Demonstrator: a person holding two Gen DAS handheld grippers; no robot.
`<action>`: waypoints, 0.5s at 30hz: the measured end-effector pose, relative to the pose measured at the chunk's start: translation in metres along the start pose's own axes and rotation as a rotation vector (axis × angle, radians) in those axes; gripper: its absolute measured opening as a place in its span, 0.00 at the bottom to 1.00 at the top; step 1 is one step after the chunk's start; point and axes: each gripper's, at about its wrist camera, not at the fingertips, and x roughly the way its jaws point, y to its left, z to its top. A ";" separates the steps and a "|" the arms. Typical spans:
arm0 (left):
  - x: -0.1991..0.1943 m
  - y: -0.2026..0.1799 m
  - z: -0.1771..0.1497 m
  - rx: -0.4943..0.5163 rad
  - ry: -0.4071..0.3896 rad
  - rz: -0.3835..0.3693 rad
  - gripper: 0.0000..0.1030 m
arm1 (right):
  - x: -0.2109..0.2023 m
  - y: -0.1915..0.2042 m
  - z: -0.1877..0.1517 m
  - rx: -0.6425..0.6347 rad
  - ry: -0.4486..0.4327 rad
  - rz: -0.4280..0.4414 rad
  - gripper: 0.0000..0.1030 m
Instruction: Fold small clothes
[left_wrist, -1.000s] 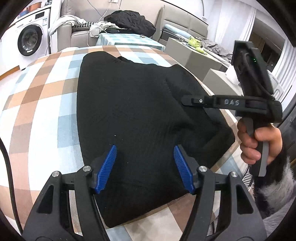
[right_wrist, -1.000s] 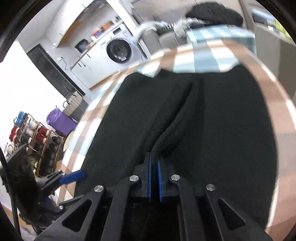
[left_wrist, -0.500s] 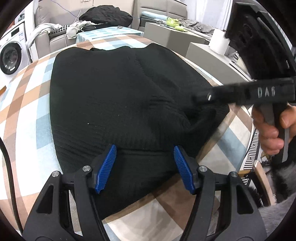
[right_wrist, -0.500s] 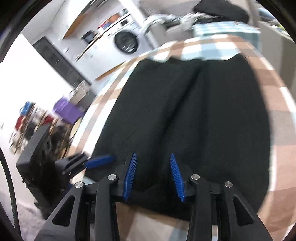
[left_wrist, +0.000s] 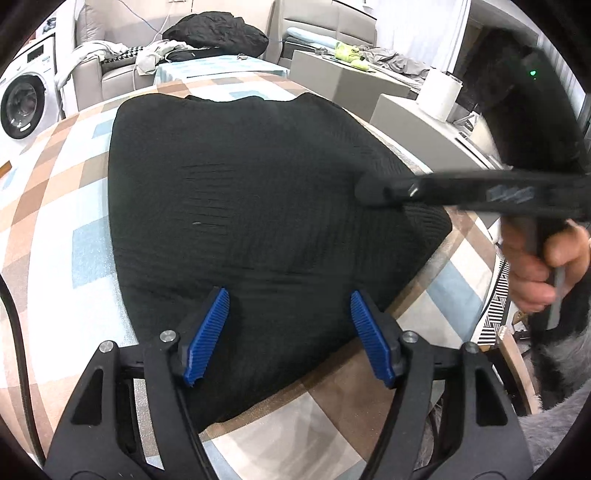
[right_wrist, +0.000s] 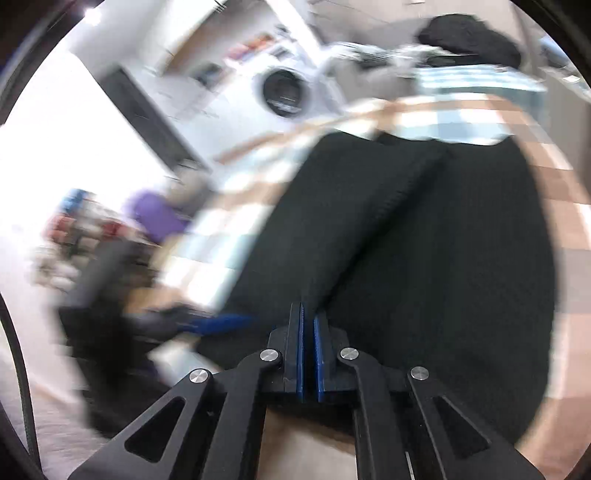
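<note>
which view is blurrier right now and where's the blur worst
Right wrist view: heavy motion smear at left, where the washer and left gripper streak; sweater softer. Left wrist view: mostly sharp, only the right gripper blurs.

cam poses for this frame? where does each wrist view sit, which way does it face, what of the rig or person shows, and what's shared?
Left wrist: sits behind the left gripper, angled down over the near hem of the black garment on the checked tablecloth; its jaws stand open; the right gripper and the hand holding it show at right.
Right wrist: sits behind the right gripper, angled down along a raised ridge of the garment; its jaws are shut on the cloth; the left gripper shows blurred at left.
Shared: garment, tablecloth, washing machine, sofa clothes pile.
</note>
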 end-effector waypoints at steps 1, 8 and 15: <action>0.001 0.001 0.000 -0.003 0.009 0.002 0.64 | 0.005 -0.009 -0.002 0.025 0.027 -0.022 0.05; -0.013 0.011 0.000 -0.052 -0.016 -0.004 0.64 | -0.012 -0.026 -0.023 0.088 0.055 0.108 0.31; -0.021 0.031 0.004 -0.110 -0.034 0.012 0.64 | -0.003 -0.019 -0.043 -0.035 0.124 0.075 0.13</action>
